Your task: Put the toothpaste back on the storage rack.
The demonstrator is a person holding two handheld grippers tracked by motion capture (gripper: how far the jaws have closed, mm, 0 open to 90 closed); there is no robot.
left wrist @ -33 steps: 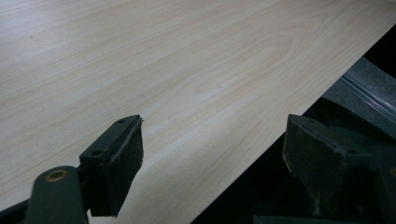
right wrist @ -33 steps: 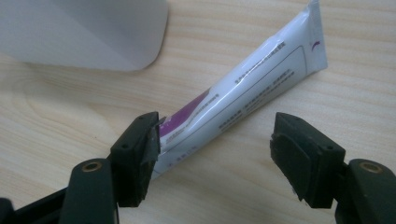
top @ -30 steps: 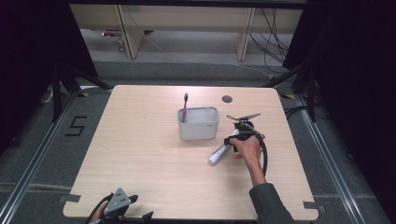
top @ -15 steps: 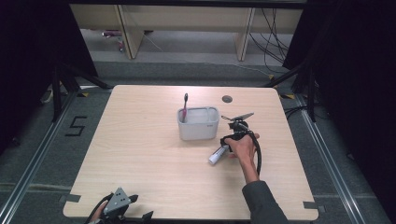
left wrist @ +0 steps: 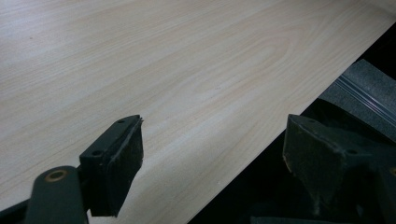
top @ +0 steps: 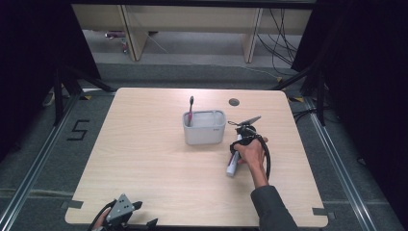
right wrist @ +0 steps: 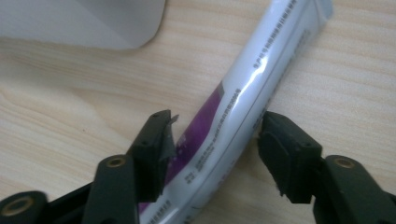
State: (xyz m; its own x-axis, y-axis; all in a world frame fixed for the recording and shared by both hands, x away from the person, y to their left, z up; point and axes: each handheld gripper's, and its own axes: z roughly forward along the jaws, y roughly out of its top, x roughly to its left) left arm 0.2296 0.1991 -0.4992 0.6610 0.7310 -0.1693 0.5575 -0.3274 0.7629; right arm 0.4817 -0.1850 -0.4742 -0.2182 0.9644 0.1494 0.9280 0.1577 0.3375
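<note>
We see one pale wooden tabletop (top: 144, 168) filling the middle of the high view, with one dark round hole (top: 234, 102) near its far edge. One white tub (top: 204, 129) stands at the centre, and one toothbrush (top: 190, 109) with a pink handle stands upright in the tub's left corner. One white and purple tube (top: 232, 162) lies flat just right of the tub, its long axis running up and down the frame. Two grippers show. The right gripper (right wrist: 212, 149) straddles the tube, its jaws parted on either side and not yet pressing it. The left gripper (top: 124, 211), at the lower left edge, has its jaws released over bare wood.
</note>
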